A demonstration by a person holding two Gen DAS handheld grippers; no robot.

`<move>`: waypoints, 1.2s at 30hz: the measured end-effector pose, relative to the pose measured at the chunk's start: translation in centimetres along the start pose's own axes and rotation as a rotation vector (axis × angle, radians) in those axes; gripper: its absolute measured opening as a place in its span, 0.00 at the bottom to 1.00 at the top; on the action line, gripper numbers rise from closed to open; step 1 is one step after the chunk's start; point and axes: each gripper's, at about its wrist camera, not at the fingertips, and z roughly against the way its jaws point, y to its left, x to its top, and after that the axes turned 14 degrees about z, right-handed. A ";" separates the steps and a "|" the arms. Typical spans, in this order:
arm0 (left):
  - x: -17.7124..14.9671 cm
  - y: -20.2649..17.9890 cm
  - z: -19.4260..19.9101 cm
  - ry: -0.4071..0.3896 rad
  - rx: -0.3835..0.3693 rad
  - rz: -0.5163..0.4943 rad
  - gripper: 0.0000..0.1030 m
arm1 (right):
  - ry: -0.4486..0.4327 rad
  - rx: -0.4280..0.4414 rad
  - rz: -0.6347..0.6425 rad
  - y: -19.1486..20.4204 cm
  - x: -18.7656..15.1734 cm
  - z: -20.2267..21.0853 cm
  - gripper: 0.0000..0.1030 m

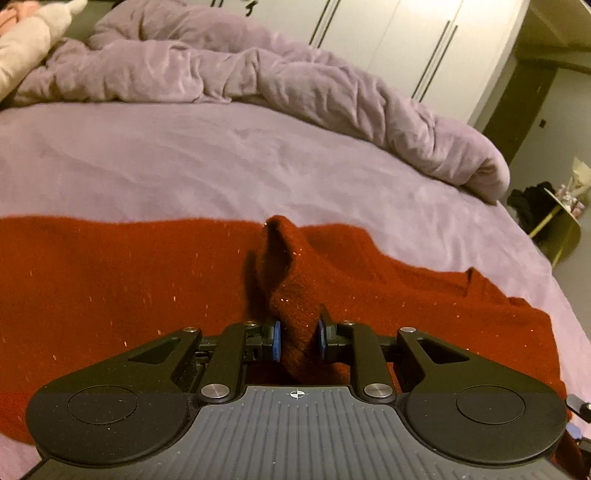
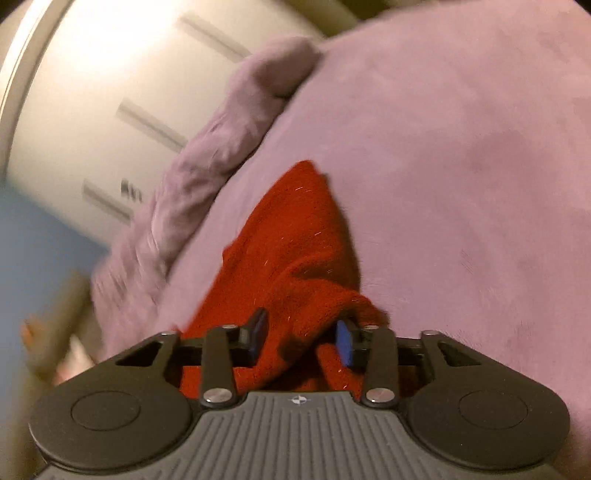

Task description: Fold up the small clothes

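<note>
Red knitted garment with sparse glittery threads (image 1: 110,280) lay spread across the near part of the bed, on the lilac bedsheet (image 1: 229,162). A crumpled lilac duvet (image 1: 295,77) was bunched along the far side of the bed, in front of the white wardrobe doors with dark bar handles (image 1: 388,33).

Left gripper (image 1: 298,339): blue pads drawn close together, pinching a raised fold of the red knit — the fold stood up as a peaked ridge running away from the jaws while the rest of the garment stayed flat on the sheet.

Right gripper (image 2: 303,336): jaws stood somewhat apart with a bunched end of the same garment (image 2: 295,236) between them. The blue pad (image 2: 345,343) on the right side of the view showed a gap to the cloth; the other pad lay against it — no firm pinch visible. This view was motion-blurred and tilted, so finer contact could not be judged.
</note>
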 end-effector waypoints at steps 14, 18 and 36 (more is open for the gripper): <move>-0.5 -0.2 0.9 -0.054 -0.011 -0.066 0.20 | 0.069 -0.166 0.493 6.4 2.1 2.6 0.22; -0.1 -0.2 1.2 -0.069 -0.026 -0.043 0.20 | 0.021 -0.232 0.604 9.1 3.9 1.3 0.30; -2.3 -0.8 -0.8 0.012 0.055 -0.142 0.36 | 0.120 -0.419 1.060 10.9 2.3 -11.3 0.00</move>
